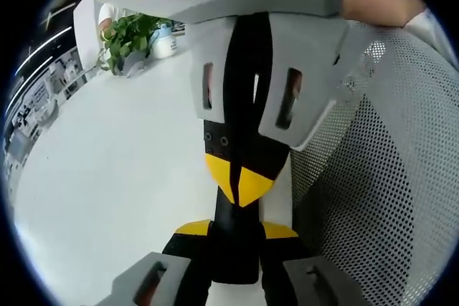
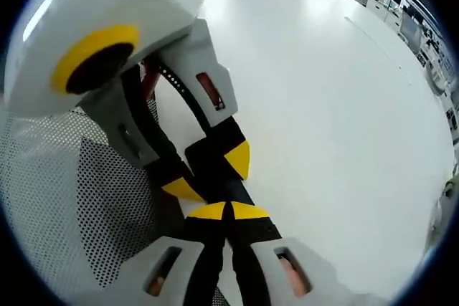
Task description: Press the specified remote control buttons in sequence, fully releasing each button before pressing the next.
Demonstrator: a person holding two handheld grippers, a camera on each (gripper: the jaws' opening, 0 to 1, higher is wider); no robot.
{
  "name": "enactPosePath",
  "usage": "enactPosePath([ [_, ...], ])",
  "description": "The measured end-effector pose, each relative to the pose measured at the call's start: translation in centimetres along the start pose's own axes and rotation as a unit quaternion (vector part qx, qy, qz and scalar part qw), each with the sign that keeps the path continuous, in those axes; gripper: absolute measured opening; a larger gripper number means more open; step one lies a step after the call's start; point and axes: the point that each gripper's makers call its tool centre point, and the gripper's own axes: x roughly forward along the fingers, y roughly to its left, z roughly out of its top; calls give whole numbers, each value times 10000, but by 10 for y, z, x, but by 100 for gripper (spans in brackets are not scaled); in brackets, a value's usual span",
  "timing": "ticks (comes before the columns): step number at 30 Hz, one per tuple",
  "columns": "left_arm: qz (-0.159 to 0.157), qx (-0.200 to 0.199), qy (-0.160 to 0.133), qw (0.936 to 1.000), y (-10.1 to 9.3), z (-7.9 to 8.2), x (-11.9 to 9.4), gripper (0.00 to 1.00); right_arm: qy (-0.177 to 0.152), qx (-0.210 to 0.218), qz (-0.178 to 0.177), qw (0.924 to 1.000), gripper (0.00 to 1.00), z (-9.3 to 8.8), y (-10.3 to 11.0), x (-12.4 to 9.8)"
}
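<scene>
Left tongs: my left gripper has its two yellow-tipped jaws apart, one on each side of a black slab, clamped on it. In the right gripper view it reaches in from the upper left, gripping the same slab.
Right tongs: my right gripper has its jaws together, the yellow tips meeting along a thin seam. In the left gripper view it comes down from the top, tips closed.
Remote control: the black slab between my left jaws looks to be the remote control, and it sits over the table's near edge. I cannot make out any buttons.
Contact: the closed right tips lie against the remote's end. Whether they are pressing down I cannot tell.
Table: white and bare, stretching wide beyond the tongs.
Chair: a grey mesh chair stands just beside the table edge, beneath both tongs.
Far corner: a green plant with a white bottle next to it.
Hand: my hand shows behind the right tongs.
</scene>
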Motion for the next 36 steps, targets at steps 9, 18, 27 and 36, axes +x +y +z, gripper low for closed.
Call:
enactPosePath([
  [9,-12,8,9,10000,0,0,0,25,-124,20,100,9999,0,6,5,2],
  [18,-25,29,22,10000,1,-1,1,25,-17,-251,10,9997,0,7,7,5],
  [27,-34,40,31,10000,0,-1,1,25,-45,-336,-63,9994,0,7,5,5],
  [36,-35,-6,-1,10000,1,0,1,25,0,-158,-9,9999,0,7,6,4],
])
